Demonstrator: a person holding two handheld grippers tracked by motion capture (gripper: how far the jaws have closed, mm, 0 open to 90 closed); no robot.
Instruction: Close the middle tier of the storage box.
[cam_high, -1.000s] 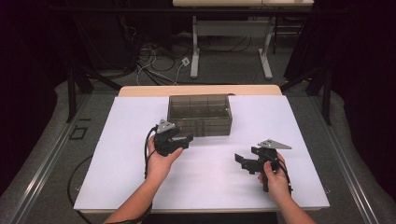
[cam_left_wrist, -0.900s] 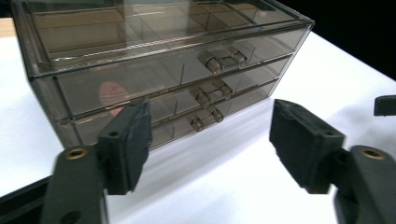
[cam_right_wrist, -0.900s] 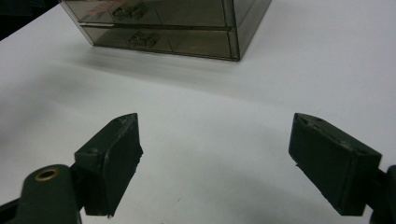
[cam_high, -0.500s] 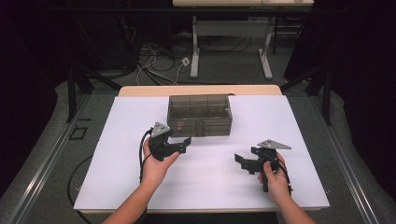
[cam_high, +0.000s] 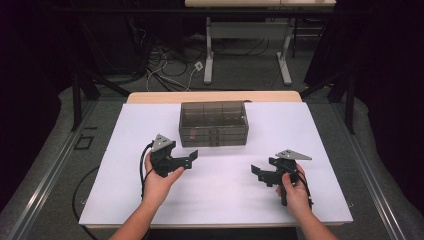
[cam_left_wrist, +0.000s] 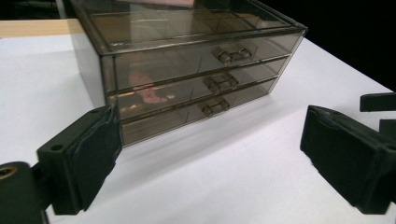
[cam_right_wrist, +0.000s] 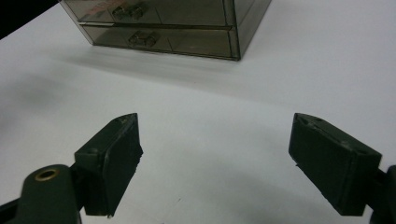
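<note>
left claw (cam_high: 192, 156) wide apart, empty, near drawer box (cam_high: 213, 123)

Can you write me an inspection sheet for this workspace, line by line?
Surface: white sheet over a wooden table, bare near the hands.
Job's things: smoky transparent plastic three-drawer box, all drawers shut, handles facing the person.
Clutter: nothing seen.
Grippers: left gripper open, close to the box's front left corner; right gripper open, apart from the box.
Cables: black cable looping from the left gripper; loose cords on the floor beyond.
Surroundings: dark curtains, a second table's legs.
</note>
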